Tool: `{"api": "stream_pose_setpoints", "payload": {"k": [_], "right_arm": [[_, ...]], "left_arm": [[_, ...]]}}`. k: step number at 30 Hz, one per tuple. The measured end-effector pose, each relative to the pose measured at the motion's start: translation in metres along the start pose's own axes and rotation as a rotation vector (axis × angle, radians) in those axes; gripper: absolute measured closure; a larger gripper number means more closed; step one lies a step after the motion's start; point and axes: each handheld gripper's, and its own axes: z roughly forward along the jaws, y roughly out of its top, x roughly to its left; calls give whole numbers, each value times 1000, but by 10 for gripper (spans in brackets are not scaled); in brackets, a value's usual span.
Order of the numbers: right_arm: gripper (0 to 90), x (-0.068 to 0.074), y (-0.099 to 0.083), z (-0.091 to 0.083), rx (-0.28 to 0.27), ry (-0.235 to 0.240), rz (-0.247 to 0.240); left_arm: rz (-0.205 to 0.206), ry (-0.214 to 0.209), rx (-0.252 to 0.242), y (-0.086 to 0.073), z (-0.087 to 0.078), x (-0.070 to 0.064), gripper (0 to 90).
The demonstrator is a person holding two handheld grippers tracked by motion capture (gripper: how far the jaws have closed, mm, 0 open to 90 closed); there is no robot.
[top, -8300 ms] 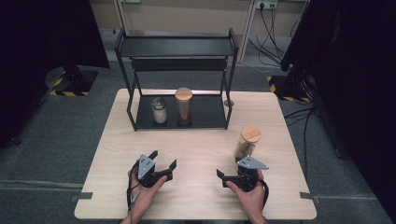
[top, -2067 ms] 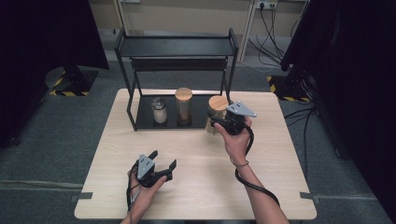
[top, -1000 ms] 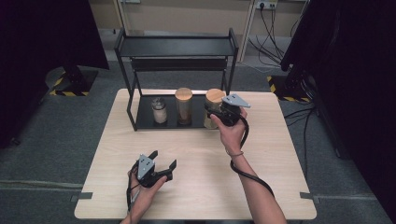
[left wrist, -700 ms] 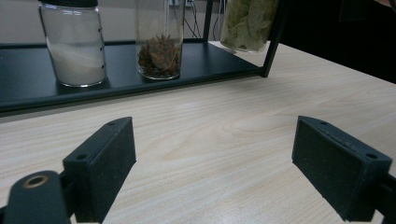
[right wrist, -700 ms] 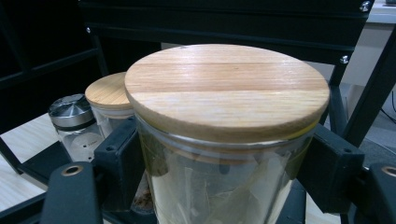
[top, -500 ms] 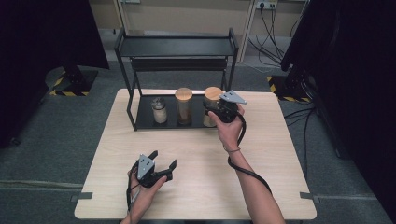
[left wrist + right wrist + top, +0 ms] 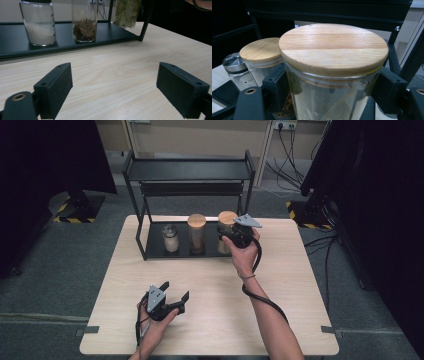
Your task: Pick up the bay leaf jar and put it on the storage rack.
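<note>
A glass jar of bay leaves with a wooden lid point(image 7: 227, 218) point(image 7: 333, 47) point(image 7: 126, 12) stands at the right end of the black rack's lower shelf point(image 7: 155, 248). My right gripper point(image 7: 229, 238) point(image 7: 329, 93) is shut on the jar, one pad pressed against each side of the glass just below the lid. My left gripper point(image 7: 175, 290) point(image 7: 115, 85) rests low over the table's front, open, with bare wood between its pads.
On the same shelf stand a wooden-lidded jar of star anise point(image 7: 196, 232) point(image 7: 85, 22) point(image 7: 260, 51) and a small metal-lidded jar of white powder point(image 7: 170, 238) point(image 7: 40, 22) point(image 7: 233, 62). The rack's top shelf point(image 7: 187, 170) overhangs them. A rack post point(image 7: 146, 22) stands beside the leaf jar.
My right gripper carried the leaf jar from the table's right side to the rack's lower shelf, and in the last half second edged slightly left. The left gripper stayed still.
</note>
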Motion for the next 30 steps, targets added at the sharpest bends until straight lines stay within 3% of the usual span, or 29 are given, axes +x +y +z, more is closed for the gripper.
{"api": "stream_pose_setpoints", "payload": {"k": [30], "right_arm": [[252,-4,2,28,35,-31,0]], "left_arm": [[8,-5,3,0,0,-1,130]]}}
